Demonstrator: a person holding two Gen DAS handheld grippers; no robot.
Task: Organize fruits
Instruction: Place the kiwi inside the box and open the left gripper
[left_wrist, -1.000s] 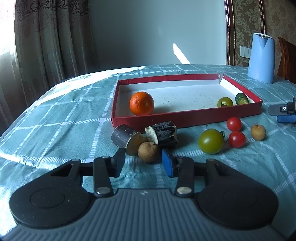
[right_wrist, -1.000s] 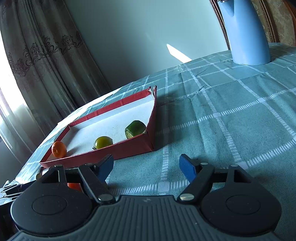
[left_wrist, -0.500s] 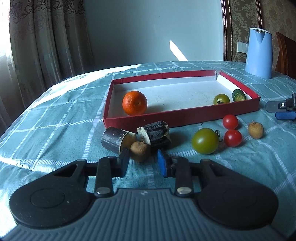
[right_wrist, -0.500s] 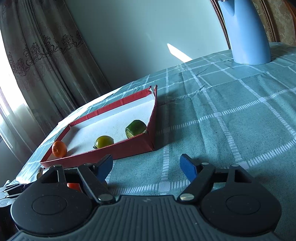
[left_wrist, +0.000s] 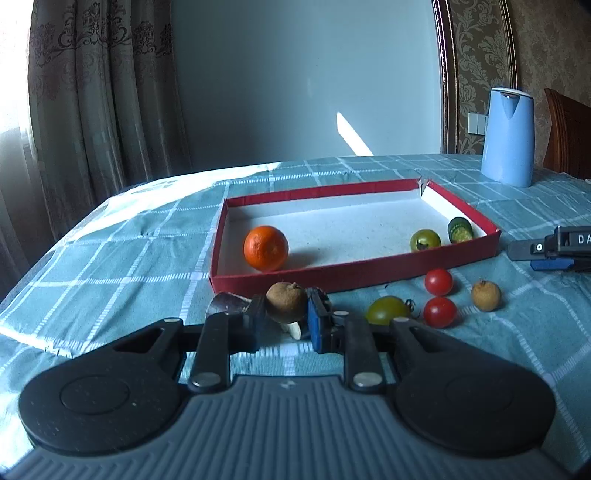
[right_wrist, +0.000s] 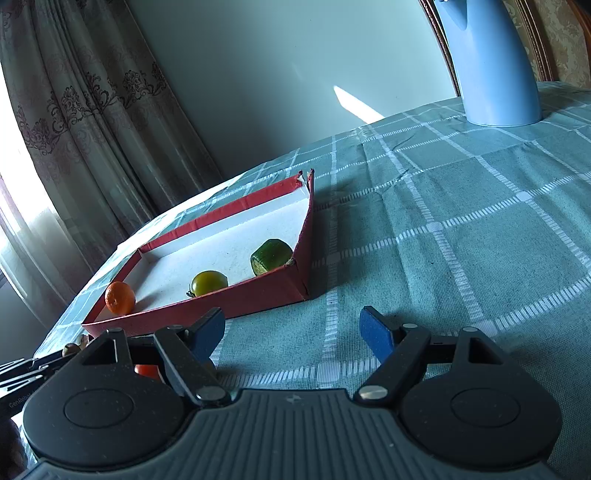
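My left gripper (left_wrist: 286, 312) is shut on a brown longan (left_wrist: 286, 302) and holds it just above the cloth, in front of the red tray (left_wrist: 354, 278). The tray holds an orange (left_wrist: 266, 247), a green tomato (left_wrist: 425, 240) and a cucumber piece (left_wrist: 460, 229). On the cloth lie a green tomato (left_wrist: 386, 309), two red cherry tomatoes (left_wrist: 439, 282) and a second longan (left_wrist: 486, 295). Two dark sugarcane pieces (left_wrist: 228, 303) sit mostly hidden behind the fingers. My right gripper (right_wrist: 295, 332) is open and empty, low over the cloth right of the tray (right_wrist: 207, 314).
A blue kettle (left_wrist: 509, 137) stands at the far right of the table, also in the right wrist view (right_wrist: 491, 62). A wooden chair (left_wrist: 567, 136) is behind it. Curtains (left_wrist: 96, 92) hang at the left. The table edge runs along the left.
My left gripper closed on the brown longan and lifted it off the cloth, toward the tray. The right gripper has stayed in place.
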